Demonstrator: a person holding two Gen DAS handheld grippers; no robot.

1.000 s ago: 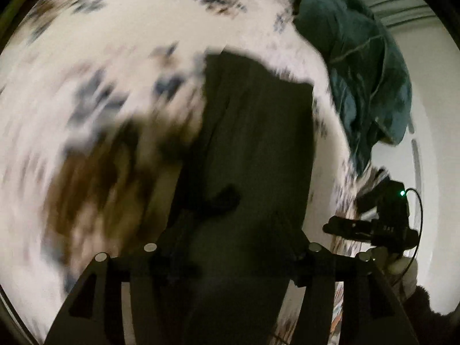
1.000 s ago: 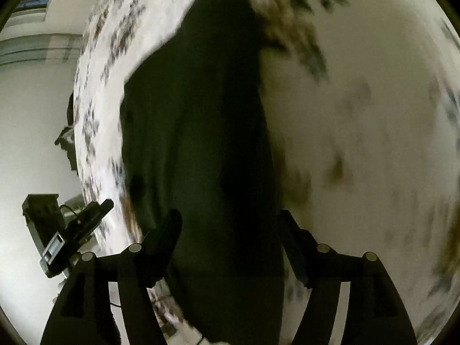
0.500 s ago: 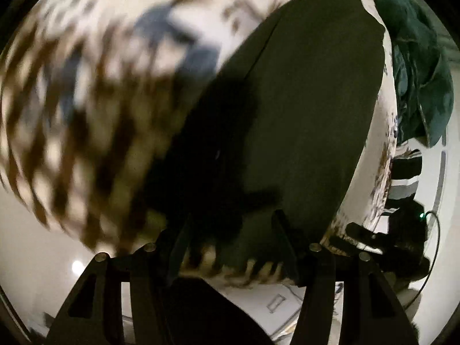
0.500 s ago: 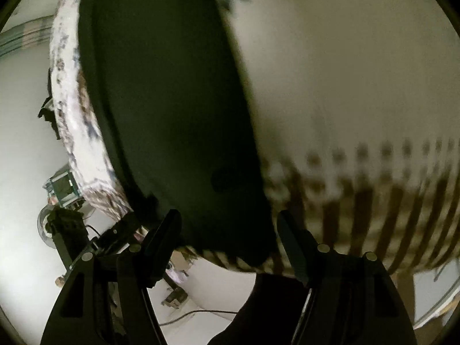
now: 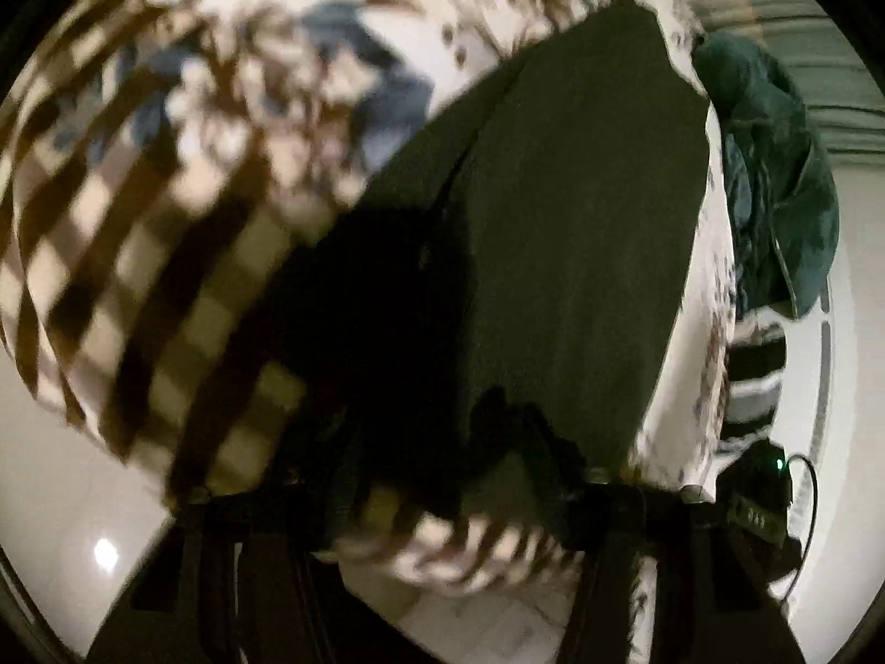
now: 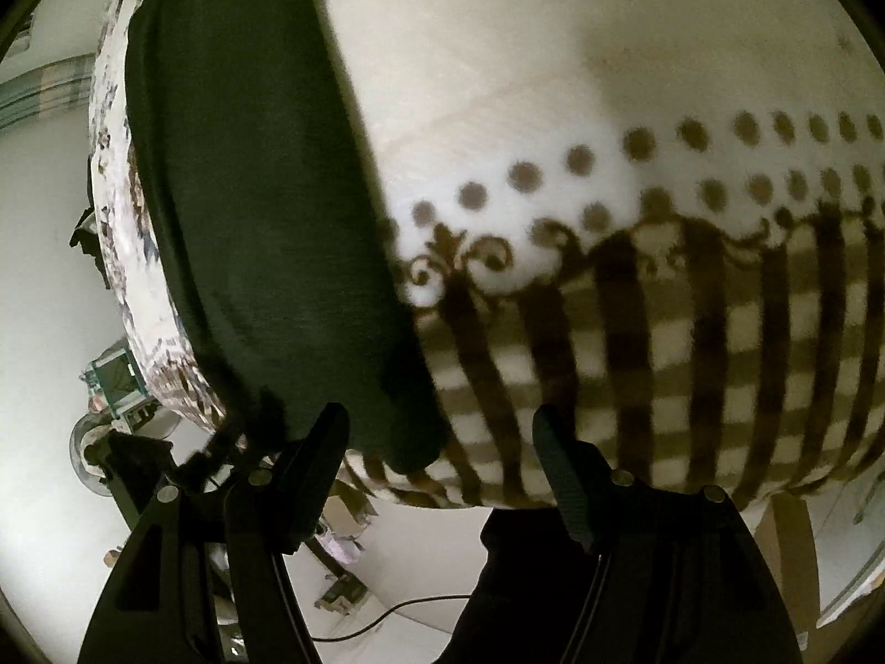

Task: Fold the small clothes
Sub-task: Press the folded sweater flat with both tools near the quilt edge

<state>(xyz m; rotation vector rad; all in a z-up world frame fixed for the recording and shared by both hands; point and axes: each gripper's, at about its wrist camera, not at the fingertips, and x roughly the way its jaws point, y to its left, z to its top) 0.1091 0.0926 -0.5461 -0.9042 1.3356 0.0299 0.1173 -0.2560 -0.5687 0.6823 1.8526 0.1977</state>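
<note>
– Dark green, is it? Where does the dark garment sit?

– Flat on the checked blanket, stretching away ahead of both tools, its near hem right at their fingertips. Laid out smooth like that, I judge it ready for a lengthwise fold.

– And the left gripper?

– Its jaws have just been closing and now stand pinched together. The near left corner of the hem seems caught between them, though that spot is dark and blurred. From the other camera it also sits right at that corner.

– The right gripper?

– Wide apart. The hem's near right corner lies between its fingers, touching neither pad, so nothing is held there yet. I think it is lined up to pinch that corner, so both ends of the hem can lift together.

– Anything else nearby?

– Some teal cloth, heaped well beyond the left tool, off to its right.
</note>
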